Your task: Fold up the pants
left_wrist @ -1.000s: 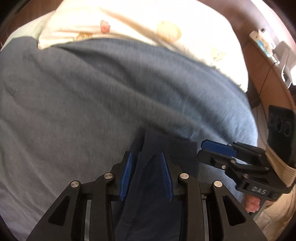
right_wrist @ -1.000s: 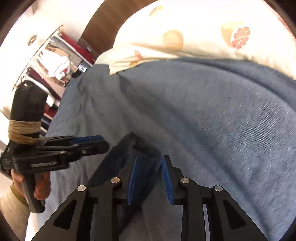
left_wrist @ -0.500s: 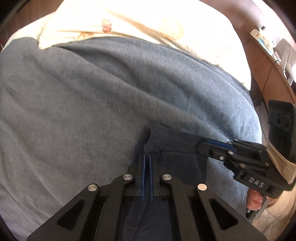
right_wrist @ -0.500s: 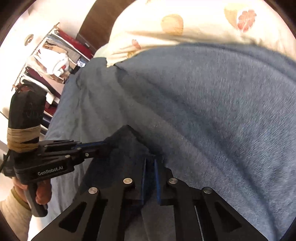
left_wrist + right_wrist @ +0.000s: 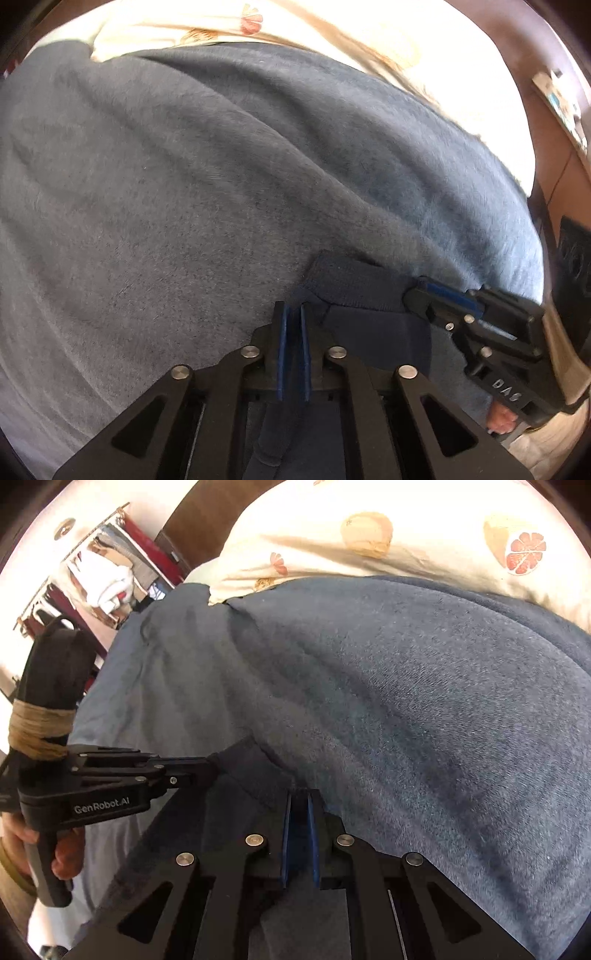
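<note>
Pants (image 5: 362, 288) sit pinched by a thin edge in both left gripper (image 5: 292, 314) and right gripper (image 5: 300, 801), so uneven pulling over the blanket (image 5: 184, 192) could slip a corner free.

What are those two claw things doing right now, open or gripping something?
Left gripper: shut on the dark navy pants.
Right gripper: shut on the same pants, at another spot along the edge.
</note>
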`<state>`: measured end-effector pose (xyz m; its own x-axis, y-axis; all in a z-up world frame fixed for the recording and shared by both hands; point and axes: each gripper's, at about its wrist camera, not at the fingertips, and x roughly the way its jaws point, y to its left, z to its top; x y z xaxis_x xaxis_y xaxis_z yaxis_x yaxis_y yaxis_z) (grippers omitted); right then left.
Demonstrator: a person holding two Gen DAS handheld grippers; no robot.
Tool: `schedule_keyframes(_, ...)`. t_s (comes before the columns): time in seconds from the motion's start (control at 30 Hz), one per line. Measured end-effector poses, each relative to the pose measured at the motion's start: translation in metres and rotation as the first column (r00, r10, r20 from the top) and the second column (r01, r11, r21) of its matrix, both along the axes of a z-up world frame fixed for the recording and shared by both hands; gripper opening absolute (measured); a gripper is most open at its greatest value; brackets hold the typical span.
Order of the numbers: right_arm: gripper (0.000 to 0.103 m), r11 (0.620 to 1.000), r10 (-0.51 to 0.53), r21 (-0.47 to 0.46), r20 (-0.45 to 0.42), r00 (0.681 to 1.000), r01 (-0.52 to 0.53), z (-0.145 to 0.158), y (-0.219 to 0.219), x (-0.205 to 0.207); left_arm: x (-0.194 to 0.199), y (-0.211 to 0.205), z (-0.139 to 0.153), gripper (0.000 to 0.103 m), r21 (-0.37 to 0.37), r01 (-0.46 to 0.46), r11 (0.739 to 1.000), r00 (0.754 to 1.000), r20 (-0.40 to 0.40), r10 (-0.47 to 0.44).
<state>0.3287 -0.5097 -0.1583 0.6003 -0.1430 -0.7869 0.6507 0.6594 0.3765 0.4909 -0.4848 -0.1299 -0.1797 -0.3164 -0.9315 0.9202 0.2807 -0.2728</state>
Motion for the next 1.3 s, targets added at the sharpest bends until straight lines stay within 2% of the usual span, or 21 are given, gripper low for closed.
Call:
schedule_keyframes(0.03, 0.01, 1.0, 0.0, -0.001, 0.001, 1.0, 0.0, -0.001, -0.001, 0.0, 0.004, 0.0, 0.003, 0.013, -0.006, -0.016, 1.0, 1.0, -0.005, 0.016)
schedule_keyframes(0.1, 0.012, 1.0, 0.003, 0.005, 0.005, 1.0, -0.003, -0.001, -0.002, 0.0, 0.012, 0.003, 0.014, 0.021, -0.036, -0.056, 0.998, 0.998, 0.022, 0.057)
schedule_keyframes(0.17, 0.021, 1.0, -0.005, 0.021, 0.007, 1.0, 0.005, 0.0, -0.004, -0.002, 0.019, 0.008, 0.029, 0.032, -0.067, -0.095, 0.993, 0.993, 0.066, 0.099)
schedule_keyframes(0.23, 0.034, 0.999, -0.044, 0.006, 0.002, 0.999, 0.044, 0.007, -0.007, -0.008, 0.021, 0.018, 0.046, 0.033, -0.099, -0.111, 0.989, 0.988, 0.092, 0.121)
schedule_keyframes(0.4, 0.035, 0.996, -0.092, -0.018, 0.014, 0.996, 0.092, 0.029, -0.007, -0.022, 0.005, 0.057, 0.079, 0.035, -0.134, -0.118, 0.984, 0.975, 0.17, 0.14)
schedule_keyframes(0.47, 0.038, 0.996, -0.085, -0.032, 0.019, 0.996, 0.086, 0.04, -0.001, -0.026, -0.003, 0.08, 0.088, 0.036, -0.138, -0.128, 0.982, 0.968, 0.199, 0.154)
schedule_keyframes(0.6, 0.038, 0.997, -0.001, -0.073, 0.034, 0.999, 0.003, 0.061, 0.025, -0.033, -0.021, 0.136, 0.103, 0.037, -0.152, -0.179, 0.972, 0.954, 0.214, 0.209)
schedule_keyframes(0.7, 0.038, 0.986, 0.117, -0.125, 0.023, 0.993, -0.113, 0.073, 0.056, -0.037, -0.035, 0.184, 0.111, 0.039, -0.17, -0.26, 0.951, 0.928, 0.227, 0.294)
schedule_keyframes(0.83, 0.038, 0.934, 0.315, -0.171, -0.026, 0.949, -0.315, 0.079, 0.103, -0.042, -0.063, 0.242, 0.119, 0.04, -0.18, -0.362, 0.914, 0.887, 0.233, 0.398)
schedule_keyframes(0.93, 0.038, 0.876, 0.447, -0.178, -0.055, 0.893, -0.449, 0.083, 0.137, -0.05, -0.088, 0.282, 0.121, 0.041, -0.179, -0.428, 0.886, 0.851, 0.25, 0.461)
schedule_keyframes(1.03, 0.038, 0.815, 0.553, -0.162, -0.07, 0.831, -0.556, 0.083, 0.167, -0.057, -0.109, 0.325, 0.122, 0.043, -0.172, -0.527, 0.832, 0.793, 0.252, 0.555)
schedule_keyframes(1.1, 0.038, 0.776, 0.608, -0.145, -0.085, 0.789, -0.613, 0.08, 0.186, -0.061, -0.122, 0.351, 0.121, 0.046, -0.165, -0.594, 0.787, 0.741, 0.267, 0.616)
schedule_keyframes(1.23, 0.038, 0.703, 0.69, -0.11, -0.136, 0.711, -0.703, 0.071, 0.222, -0.069, -0.143, 0.4, 0.115, 0.047, -0.138, -0.694, 0.706, 0.646, 0.312, 0.696)
schedule_keyframes(1.3, 0.038, 0.66, 0.723, -0.115, -0.169, 0.67, -0.742, 0.065, 0.241, -0.072, -0.145, 0.416, 0.11, 0.049, -0.122, -0.729, 0.673, 0.61, 0.331, 0.72)
